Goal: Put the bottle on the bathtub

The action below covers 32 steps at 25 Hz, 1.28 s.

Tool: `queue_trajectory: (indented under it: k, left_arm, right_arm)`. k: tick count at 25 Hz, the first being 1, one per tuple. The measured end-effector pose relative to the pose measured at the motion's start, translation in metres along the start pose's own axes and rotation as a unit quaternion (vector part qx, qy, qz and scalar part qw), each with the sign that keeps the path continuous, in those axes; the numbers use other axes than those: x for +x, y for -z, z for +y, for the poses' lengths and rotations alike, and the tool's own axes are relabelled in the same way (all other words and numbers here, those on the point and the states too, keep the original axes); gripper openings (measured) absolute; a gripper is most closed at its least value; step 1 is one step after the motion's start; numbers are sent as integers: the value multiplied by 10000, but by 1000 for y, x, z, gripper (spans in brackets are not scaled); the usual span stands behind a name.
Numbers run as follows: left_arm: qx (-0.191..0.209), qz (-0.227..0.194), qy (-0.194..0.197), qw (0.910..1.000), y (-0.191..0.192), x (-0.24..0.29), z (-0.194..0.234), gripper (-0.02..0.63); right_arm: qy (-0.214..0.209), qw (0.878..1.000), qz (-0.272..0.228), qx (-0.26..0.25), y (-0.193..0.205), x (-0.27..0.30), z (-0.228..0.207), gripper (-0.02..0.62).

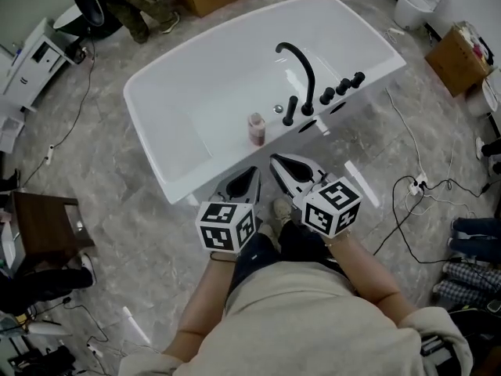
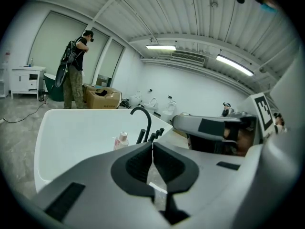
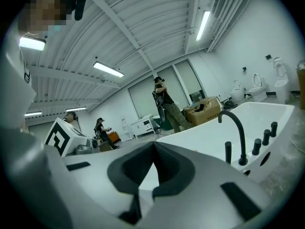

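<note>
1. My left gripper (image 2: 152,145) has its fingers (image 2: 137,165) pressed together with nothing between them. My right gripper (image 3: 153,145) is the same: its fingers (image 3: 136,165) meet at the tips and hold nothing.

2. The bottle (image 1: 256,128) stands upright ahead of my left fingertips and a little to their left. It looks to be on the ledge of the bathtub (image 1: 168,185), in line with the black faucet (image 1: 302,67) and its handles, though I cannot tell how close it sits to the basin-side edge. It is clear of both pairs of fingers. The right gripper view does not show it.

3. So I judge the placing done. The step in hand is getting away without disturbing the bottle.

4. To do that well, I would draw both grippers straight back toward myself, along the line the fingers point. That way nothing sweeps sideways across the ledge.

5. The left fingertips are the nearer to the bottle, so they need the most care. A nudge to its cap could tip it into the basin beyond the fingers.

6. The right fingers have the faucet fittings ahead and to their right. I would keep them low and level, and not swing them toward those handles.

7. If the bottle needs straightening, I would part the left fingers first. I would come at its body from my side, below the cap, and close gently.
</note>
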<state>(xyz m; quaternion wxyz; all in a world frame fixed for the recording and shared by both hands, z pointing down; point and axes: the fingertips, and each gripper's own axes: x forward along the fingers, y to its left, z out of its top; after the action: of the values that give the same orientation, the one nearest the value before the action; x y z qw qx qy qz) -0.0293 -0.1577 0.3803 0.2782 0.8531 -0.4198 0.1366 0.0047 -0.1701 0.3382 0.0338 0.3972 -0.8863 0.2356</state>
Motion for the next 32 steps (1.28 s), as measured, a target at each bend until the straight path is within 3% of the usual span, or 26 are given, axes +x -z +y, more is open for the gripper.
queue_trajectory:
  k: [6,13,23,32]
  left_arm:
    - [188,33,27,9998,-1,3,-11,11]
    - [-115,-39,-327,9994,-3,8,-6,11]
    - [-122,63,-576,9982,-2,22,-3,11]
    - [-45,94,-464,9989,-4,26,-8,11]
  right_arm:
    - [74,9999,-3,90,-3,-12,-9,-2]
    - [-41,10000,71,-29,-5,-17,-14,-2]
    - [-115,9989,357,-294,4,-5,-26,-2]
    - [-125,9987,394,-297,2,-8,-32,-2]
